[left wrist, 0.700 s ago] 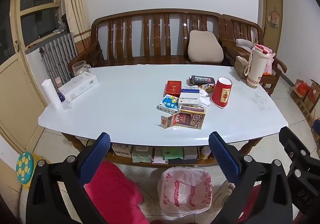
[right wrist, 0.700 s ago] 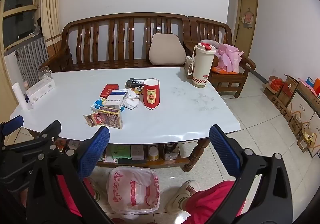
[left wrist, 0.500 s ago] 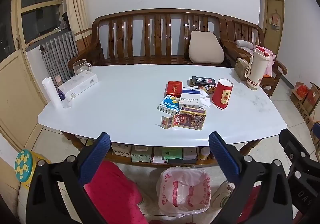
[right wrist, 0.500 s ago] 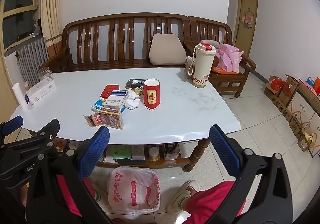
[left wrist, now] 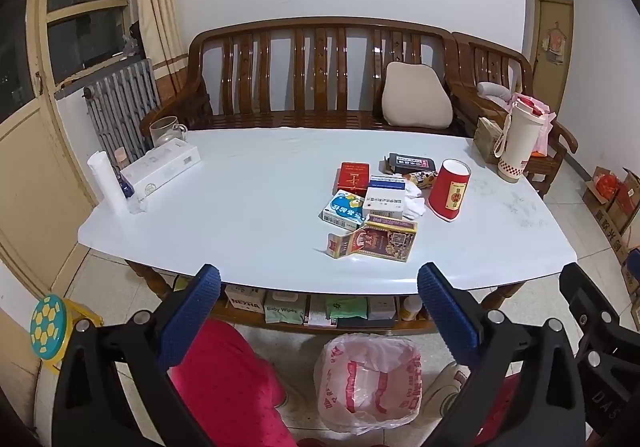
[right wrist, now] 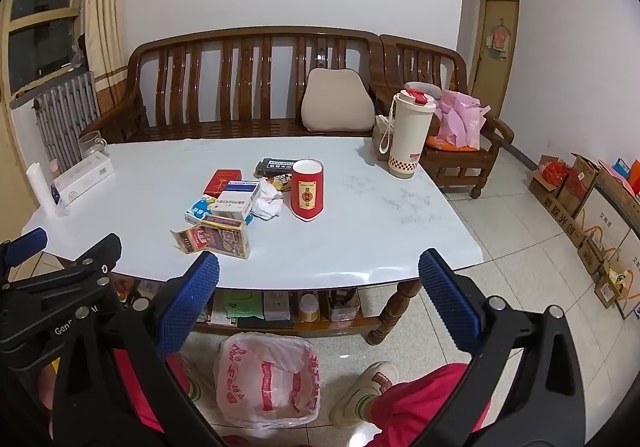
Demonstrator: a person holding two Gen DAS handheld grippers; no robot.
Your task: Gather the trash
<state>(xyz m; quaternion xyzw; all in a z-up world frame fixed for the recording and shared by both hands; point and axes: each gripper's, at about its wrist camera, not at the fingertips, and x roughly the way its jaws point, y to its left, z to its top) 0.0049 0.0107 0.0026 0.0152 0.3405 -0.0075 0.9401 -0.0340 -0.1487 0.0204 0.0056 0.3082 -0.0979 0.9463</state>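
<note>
A heap of trash lies on the white table (left wrist: 248, 207): a red paper cup (left wrist: 450, 189) (right wrist: 306, 189), a red-gold carton (left wrist: 380, 241) (right wrist: 220, 239), a white-blue box (left wrist: 385, 197) (right wrist: 236, 201), a crumpled tissue (left wrist: 414, 203) (right wrist: 267, 203), a red pack (left wrist: 352, 177) and a black pack (left wrist: 410, 163). A bin lined with a white-red bag (left wrist: 370, 383) (right wrist: 267, 379) stands on the floor below the table's near edge. My left gripper (left wrist: 318, 303) and my right gripper (right wrist: 318, 299) are both open and empty, held in front of the table.
A white thermos (right wrist: 410, 135) stands at the table's right end; a long white box (left wrist: 162, 167), a roll and a glass mug (left wrist: 164, 129) stand at its left end. A wooden bench (left wrist: 320, 79) lies behind. My red-trousered legs (left wrist: 232, 379) and cardboard boxes (right wrist: 580, 191) are nearby.
Both grippers have drifted very slightly; the view barely shifts. Nothing on the table has moved.
</note>
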